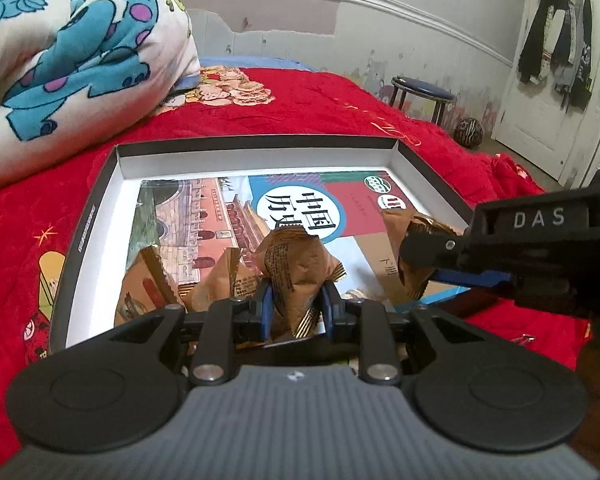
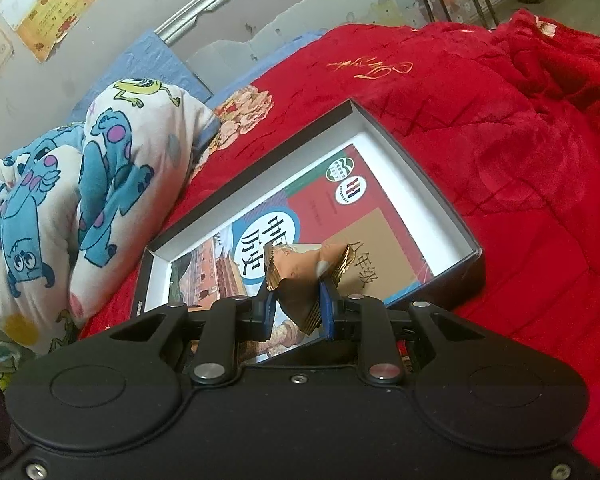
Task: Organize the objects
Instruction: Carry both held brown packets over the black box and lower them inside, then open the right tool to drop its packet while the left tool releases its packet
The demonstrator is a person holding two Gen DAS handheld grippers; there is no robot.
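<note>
The shallow black cardboard box with white inside [image 1: 256,156] lies on the red bed cover [image 1: 320,104], a history textbook [image 1: 204,216] flat inside. Each tool, left [image 1: 296,300] and right [image 2: 298,304], is clenched on a brown crinkled snack packet [image 1: 296,268] above the box, probably to set it inside.

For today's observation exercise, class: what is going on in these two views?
A person is tidying on a bed with a red blanket, holding a gripper in each hand. The left gripper is shut on a brown snack packet, and the right gripper is shut on another brown packet. Both are held over an open shallow box that has a textbook lying in it. More packets already sit inside.
</note>
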